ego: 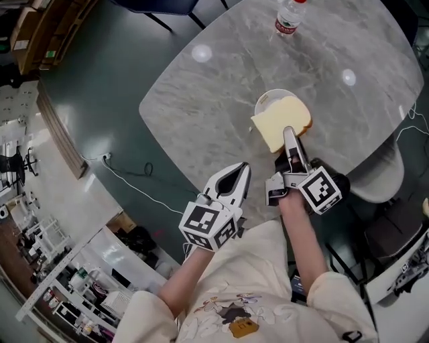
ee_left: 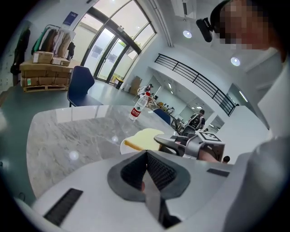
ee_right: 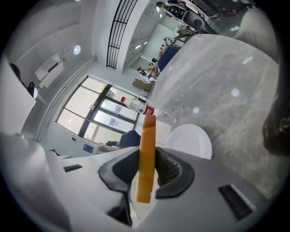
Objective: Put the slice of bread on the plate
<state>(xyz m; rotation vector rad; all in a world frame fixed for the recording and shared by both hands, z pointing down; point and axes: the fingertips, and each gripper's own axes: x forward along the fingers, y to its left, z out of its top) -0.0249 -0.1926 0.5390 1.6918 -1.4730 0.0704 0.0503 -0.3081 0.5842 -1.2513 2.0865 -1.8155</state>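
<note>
Bread slice (ego: pixel 281 122) is hanging over plate (ego: pixel 267 100), my right tongs (ego: pixel 289 132) grasping it; next needs lowering, releasing. Left tongs (ego: pixel 243 169) clenched, empty.

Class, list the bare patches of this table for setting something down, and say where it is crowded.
Free: the broad left half of the table, from the bottle to the near edge; also right of the plate. Crowded: at the plate, where the right hand-held gripper holds the bread slice.
</note>
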